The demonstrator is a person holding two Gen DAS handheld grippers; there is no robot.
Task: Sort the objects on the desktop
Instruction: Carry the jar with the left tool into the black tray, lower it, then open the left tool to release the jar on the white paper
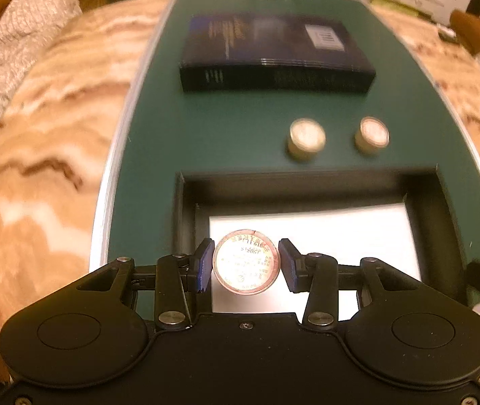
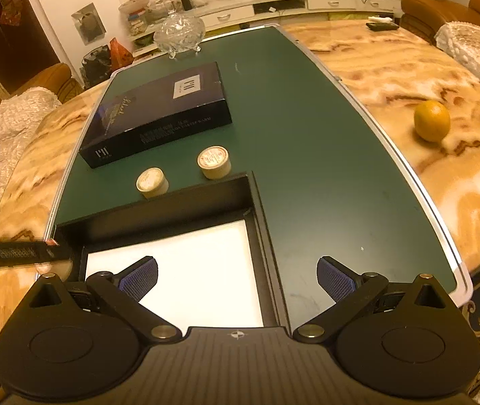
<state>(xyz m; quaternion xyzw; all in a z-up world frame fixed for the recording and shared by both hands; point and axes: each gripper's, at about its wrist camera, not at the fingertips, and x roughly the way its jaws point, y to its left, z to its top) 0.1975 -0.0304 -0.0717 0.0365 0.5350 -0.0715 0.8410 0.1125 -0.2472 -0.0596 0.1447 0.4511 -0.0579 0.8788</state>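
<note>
My left gripper (image 1: 246,264) is shut on a small round tin (image 1: 246,261) with a printed label, held over the white-floored black box (image 1: 422,216). Two more round tins stand on the green mat beyond the box, one on the left (image 1: 306,138) and one on the right (image 1: 372,134); they also show in the right wrist view (image 2: 152,181) (image 2: 213,161). My right gripper (image 2: 238,278) is open and empty, above the box's right wall (image 2: 266,236). The left gripper's edge shows at the far left of the right wrist view.
A dark blue flat box (image 1: 273,54) (image 2: 159,114) lies farther back on the green mat (image 2: 324,168). A glass bowl (image 2: 179,33) stands at the mat's far end. An orange (image 2: 432,119) sits on the marble table to the right.
</note>
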